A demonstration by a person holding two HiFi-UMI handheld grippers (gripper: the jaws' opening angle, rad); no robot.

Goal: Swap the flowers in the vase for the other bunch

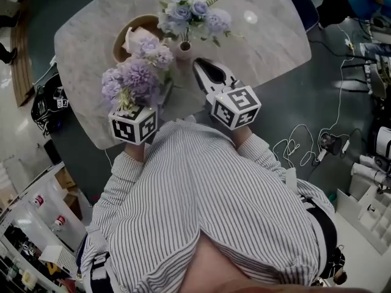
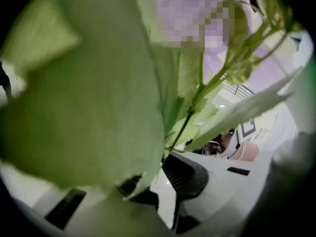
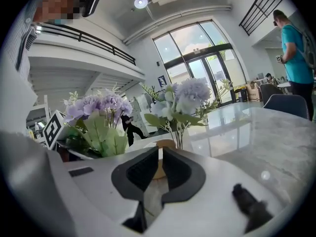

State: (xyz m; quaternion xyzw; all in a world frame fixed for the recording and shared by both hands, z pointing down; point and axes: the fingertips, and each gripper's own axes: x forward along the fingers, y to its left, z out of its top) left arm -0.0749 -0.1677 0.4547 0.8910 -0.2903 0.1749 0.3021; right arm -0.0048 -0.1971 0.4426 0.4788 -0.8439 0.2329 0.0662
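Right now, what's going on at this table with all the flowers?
A person is working over a marble table with a hand-held gripper in each hand. The left gripper holds a purple bunch. The right gripper is shut and empty, pointing towards the small vase, which holds a pale blue bunch.

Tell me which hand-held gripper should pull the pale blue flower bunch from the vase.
Right. The right hand-held gripper is empty, pointing at the small pale vase; the left hand-held gripper holds the purple flower bunch.
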